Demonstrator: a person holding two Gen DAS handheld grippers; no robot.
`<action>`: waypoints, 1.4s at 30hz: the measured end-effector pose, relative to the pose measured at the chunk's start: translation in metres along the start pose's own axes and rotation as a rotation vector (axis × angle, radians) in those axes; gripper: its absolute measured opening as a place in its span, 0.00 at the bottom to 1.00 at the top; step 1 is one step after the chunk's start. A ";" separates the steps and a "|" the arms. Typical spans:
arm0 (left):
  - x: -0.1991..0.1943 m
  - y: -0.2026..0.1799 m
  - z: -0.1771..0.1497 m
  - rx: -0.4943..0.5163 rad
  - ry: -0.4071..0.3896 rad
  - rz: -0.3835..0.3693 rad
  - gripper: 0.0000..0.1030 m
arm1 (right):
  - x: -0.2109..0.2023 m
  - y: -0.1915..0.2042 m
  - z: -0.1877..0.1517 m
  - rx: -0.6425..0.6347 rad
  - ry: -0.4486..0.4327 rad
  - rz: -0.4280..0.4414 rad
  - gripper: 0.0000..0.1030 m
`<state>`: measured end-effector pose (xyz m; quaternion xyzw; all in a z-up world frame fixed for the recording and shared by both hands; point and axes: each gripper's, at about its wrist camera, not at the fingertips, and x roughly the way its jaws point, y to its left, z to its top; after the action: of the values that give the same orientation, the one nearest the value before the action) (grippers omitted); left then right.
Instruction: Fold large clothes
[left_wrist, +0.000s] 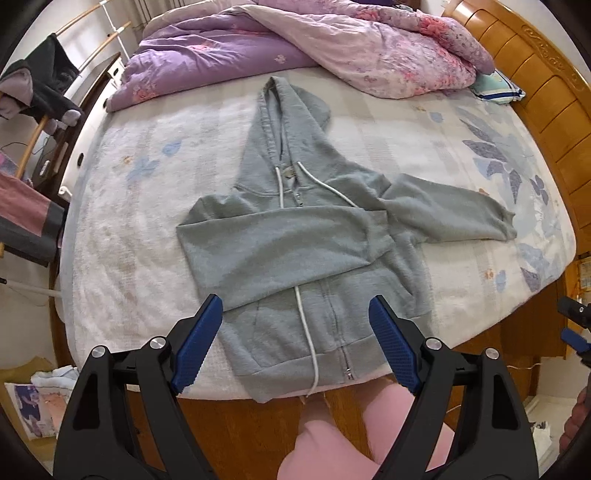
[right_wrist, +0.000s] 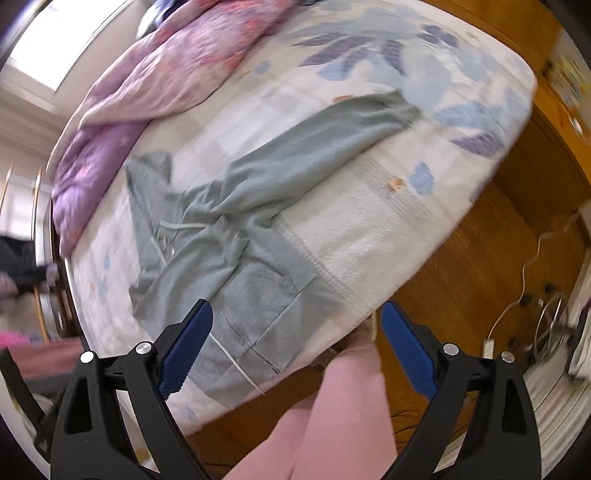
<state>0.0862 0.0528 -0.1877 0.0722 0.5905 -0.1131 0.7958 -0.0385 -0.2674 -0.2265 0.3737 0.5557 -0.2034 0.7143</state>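
A grey zip hoodie (left_wrist: 295, 243) lies face up on the bed, hood toward the far side, hem at the near edge. One sleeve is folded across the chest; the other sleeve (left_wrist: 454, 214) stretches out to the right. My left gripper (left_wrist: 295, 317) is open and empty, held above the hem. The hoodie also shows in the blurred right wrist view (right_wrist: 255, 236), with the outstretched sleeve (right_wrist: 332, 136) pointing up right. My right gripper (right_wrist: 297, 325) is open and empty, over the bed's near edge. It peeks in at the left wrist view's right edge (left_wrist: 576, 325).
A crumpled purple and pink quilt (left_wrist: 295, 44) lies at the far side of the bed (left_wrist: 129, 206). A wooden headboard (left_wrist: 546, 96) stands on the right. Clothes hang on a rack (left_wrist: 40, 85) at the left. The person's pink trousers (left_wrist: 332, 439) stand against the near edge. Cables lie on the floor (right_wrist: 524, 295).
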 end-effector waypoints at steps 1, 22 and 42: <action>0.001 -0.003 0.002 0.007 0.002 0.003 0.80 | -0.001 -0.005 0.001 0.017 -0.002 0.006 0.87; 0.090 -0.148 0.099 -0.038 0.165 0.053 0.80 | 0.053 -0.138 0.181 0.204 0.113 0.053 0.87; 0.233 -0.180 0.098 -0.102 0.444 0.211 0.80 | 0.295 -0.258 0.320 0.594 0.209 0.090 0.82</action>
<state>0.1939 -0.1671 -0.3788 0.1162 0.7451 0.0193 0.6565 0.0734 -0.6380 -0.5523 0.6090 0.5251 -0.2857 0.5213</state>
